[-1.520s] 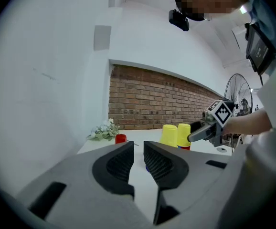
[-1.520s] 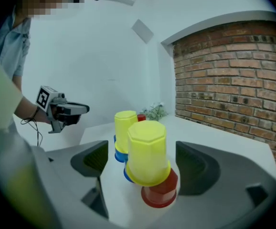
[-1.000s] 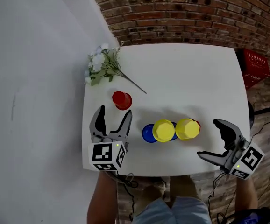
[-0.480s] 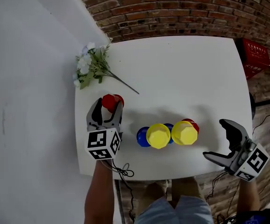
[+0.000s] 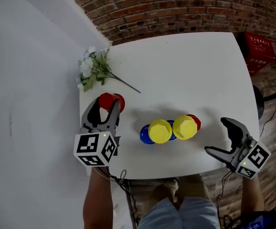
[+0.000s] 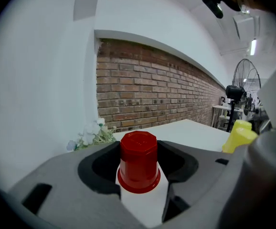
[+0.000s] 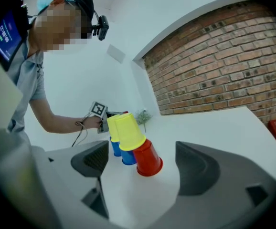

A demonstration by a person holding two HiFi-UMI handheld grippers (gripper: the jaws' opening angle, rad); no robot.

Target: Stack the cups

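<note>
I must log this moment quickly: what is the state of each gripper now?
Left gripper: its jaws have just been closing and now seem to grip the lone red cup.
Right gripper: open, holding nothing.

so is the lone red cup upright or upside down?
Upside down: the red cup shows its closed base on top and its wider rim at the bottom.

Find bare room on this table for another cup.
Bare: the table's far half, right of the flowers. Crowded: the near strip, stacked cups between the right gripper and the left gripper, just closing on a red cup.
</note>
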